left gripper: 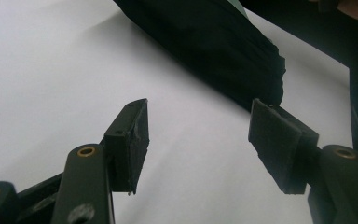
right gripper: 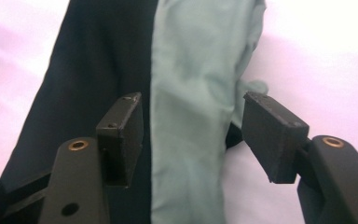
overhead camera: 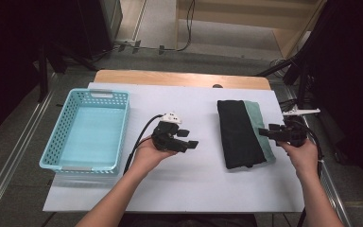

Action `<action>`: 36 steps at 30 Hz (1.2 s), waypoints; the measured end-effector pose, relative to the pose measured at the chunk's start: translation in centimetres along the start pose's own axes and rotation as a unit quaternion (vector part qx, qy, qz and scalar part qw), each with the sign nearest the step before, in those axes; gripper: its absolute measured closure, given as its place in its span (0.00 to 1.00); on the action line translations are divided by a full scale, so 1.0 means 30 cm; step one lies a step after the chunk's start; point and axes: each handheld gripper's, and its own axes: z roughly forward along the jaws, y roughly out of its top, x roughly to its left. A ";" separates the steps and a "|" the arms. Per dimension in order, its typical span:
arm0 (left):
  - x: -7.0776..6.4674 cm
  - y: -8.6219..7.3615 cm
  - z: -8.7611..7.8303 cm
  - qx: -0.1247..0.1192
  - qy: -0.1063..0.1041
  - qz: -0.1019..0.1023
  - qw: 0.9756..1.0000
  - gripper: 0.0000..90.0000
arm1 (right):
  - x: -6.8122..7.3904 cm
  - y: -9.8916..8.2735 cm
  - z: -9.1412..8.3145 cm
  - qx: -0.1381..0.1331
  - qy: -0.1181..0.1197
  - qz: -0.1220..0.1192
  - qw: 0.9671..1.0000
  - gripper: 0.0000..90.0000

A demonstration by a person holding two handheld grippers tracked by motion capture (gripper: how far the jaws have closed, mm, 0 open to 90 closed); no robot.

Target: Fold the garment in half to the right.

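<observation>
A folded black cloth (overhead camera: 238,132) lies on the white table (overhead camera: 194,179), with a pale green cloth (overhead camera: 259,124) showing along its right side. My right gripper (overhead camera: 265,133) hovers at that right edge, jaws open and pointing left. In the right gripper view the black cloth (right gripper: 93,70) and the green cloth (right gripper: 196,60) lie beyond the open right gripper (right gripper: 193,130), and the pads press on nothing. My left gripper (overhead camera: 189,138) is held mid-table, left of the cloth, open and empty. In its view the left gripper (left gripper: 198,140) faces the black cloth's end (left gripper: 214,42).
A light blue plastic basket (overhead camera: 124,127) stands at the table's left side, nothing visible inside. A wooden strip (overhead camera: 179,78) runs along the far edge. Dark stands and cables flank the table on the floor.
</observation>
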 end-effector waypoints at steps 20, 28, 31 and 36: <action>0.014 0.022 0.000 -0.007 0.005 0.002 1.000 0.43 | 0.015 -0.105 0.061 0.049 0.022 -0.018 0.998 0.35; 0.010 0.028 0.018 -0.003 0.003 0.005 1.000 0.43 | 0.020 -0.139 0.110 0.075 0.026 -0.034 0.996 0.45; 0.010 0.029 0.023 -0.002 0.001 0.006 1.000 0.43 | 0.032 -0.143 0.108 0.079 0.038 -0.026 0.996 0.61; 0.007 0.031 0.026 0.000 0.002 0.008 1.000 0.43 | 0.049 -0.131 0.114 0.099 0.045 0.013 0.994 0.76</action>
